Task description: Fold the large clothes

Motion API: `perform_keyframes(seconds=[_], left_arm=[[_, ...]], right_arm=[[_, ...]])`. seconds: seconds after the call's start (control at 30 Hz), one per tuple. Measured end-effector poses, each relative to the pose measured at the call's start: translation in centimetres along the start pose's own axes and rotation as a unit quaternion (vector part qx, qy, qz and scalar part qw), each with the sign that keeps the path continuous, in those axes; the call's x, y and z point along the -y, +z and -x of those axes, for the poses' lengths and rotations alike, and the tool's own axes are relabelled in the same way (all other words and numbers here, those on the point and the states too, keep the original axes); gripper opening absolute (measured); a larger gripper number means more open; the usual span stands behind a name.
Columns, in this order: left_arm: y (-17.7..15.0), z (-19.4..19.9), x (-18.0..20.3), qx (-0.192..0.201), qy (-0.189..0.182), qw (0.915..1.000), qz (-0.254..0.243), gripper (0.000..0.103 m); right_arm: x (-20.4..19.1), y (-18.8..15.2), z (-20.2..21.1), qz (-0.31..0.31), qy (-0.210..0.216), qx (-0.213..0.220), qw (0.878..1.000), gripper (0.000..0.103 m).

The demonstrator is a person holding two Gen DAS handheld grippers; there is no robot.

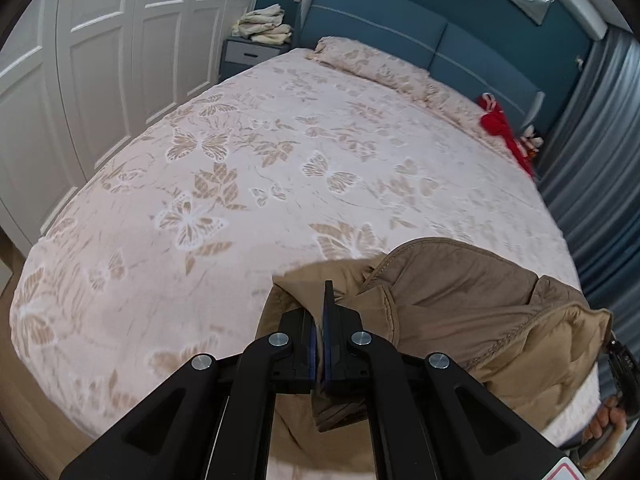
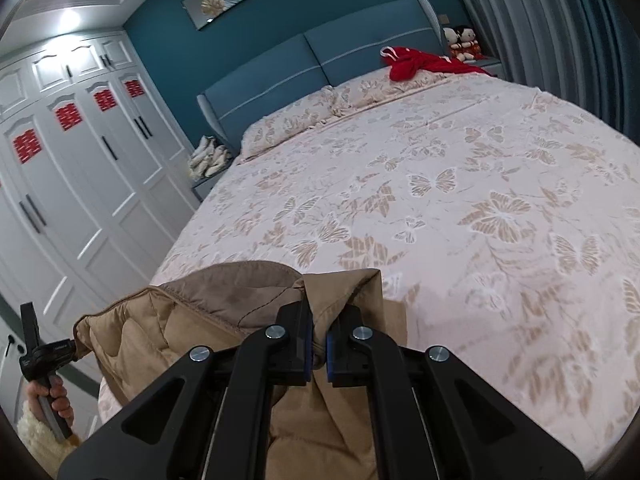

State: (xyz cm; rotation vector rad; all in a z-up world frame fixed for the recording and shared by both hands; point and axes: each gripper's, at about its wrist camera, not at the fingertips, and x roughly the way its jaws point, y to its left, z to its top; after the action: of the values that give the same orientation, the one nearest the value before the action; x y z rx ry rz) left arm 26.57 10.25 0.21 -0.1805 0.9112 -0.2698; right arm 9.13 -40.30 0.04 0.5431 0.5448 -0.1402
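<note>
Both tongs are pinching tan fabric — the left gripper (image 1: 320,320) and right gripper (image 2: 318,332) each clamp the padded coat (image 1: 460,300). It hangs bunched over the near edge of the butterfly-print bed (image 1: 240,160)

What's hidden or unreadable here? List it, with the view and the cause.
- Tan jacket, left wrist view: its lower part is hidden behind the left gripper.
- Tan jacket, right wrist view: the hem is cut off by the bottom edge, behind the right gripper.
- Dolls, right wrist view: too small for detail.
</note>
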Motion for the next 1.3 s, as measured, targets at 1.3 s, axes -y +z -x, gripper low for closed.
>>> perform_keyframes(seconds=[1.3], left_arm=[[-3.0,-22.3,-1.2,-0.038,0.073,0.9966,-0.005,0.011]], right_arm=[[7.2,-6.2,-21.6,-0.042,-0.081,-0.104,0.99,0.002]])
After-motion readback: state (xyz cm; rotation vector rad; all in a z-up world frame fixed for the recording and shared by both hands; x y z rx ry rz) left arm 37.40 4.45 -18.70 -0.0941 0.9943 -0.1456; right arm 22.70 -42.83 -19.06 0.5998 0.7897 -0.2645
